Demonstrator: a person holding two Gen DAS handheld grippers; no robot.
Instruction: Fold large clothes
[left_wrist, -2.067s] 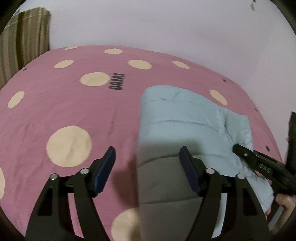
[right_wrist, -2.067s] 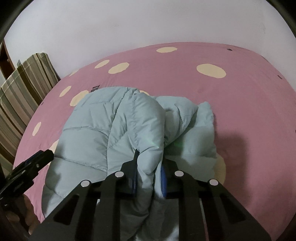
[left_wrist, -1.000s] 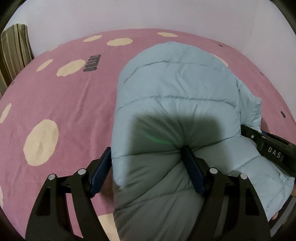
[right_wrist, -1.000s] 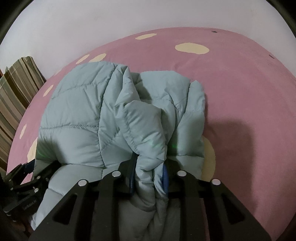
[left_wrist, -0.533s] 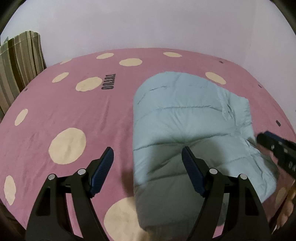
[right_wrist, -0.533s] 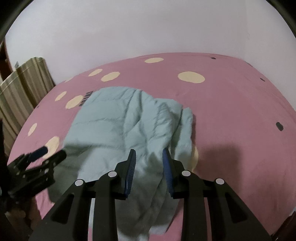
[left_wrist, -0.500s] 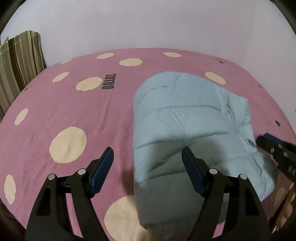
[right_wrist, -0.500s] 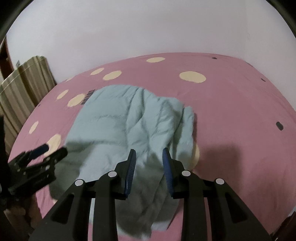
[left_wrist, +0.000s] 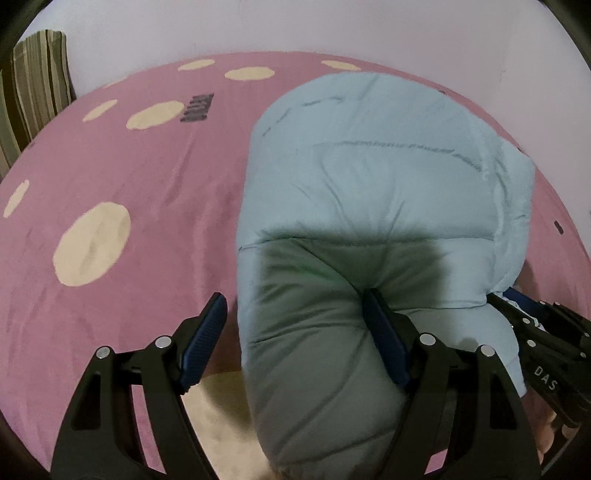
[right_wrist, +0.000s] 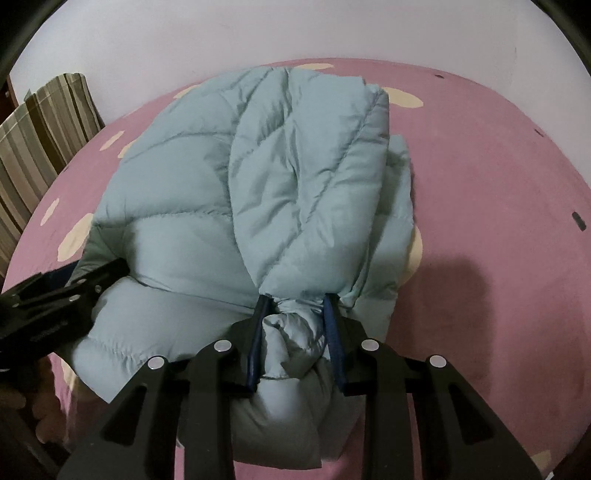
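A pale blue puffer jacket (left_wrist: 373, 206) lies bunched on the pink bed. In the left wrist view my left gripper (left_wrist: 295, 317) is wide open, its jaws astride the jacket's near edge; the right finger (left_wrist: 384, 339) presses into the padding. In the right wrist view my right gripper (right_wrist: 295, 314) is shut on a gathered fold of the jacket (right_wrist: 288, 192), with the blue pads pinching it. The left gripper (right_wrist: 55, 295) shows at the left edge there, and the right gripper (left_wrist: 543, 350) shows at the right edge of the left wrist view.
The bed has a pink sheet (left_wrist: 122, 177) with cream dots. A striped pillow (right_wrist: 40, 140) stands at the left by the white wall (right_wrist: 258, 33). The bed's near edge runs just below both grippers.
The right gripper, open over the jacket half a second ago, is now shut on a fold. Both grippers have come down close to the jacket, which is bunched up higher.
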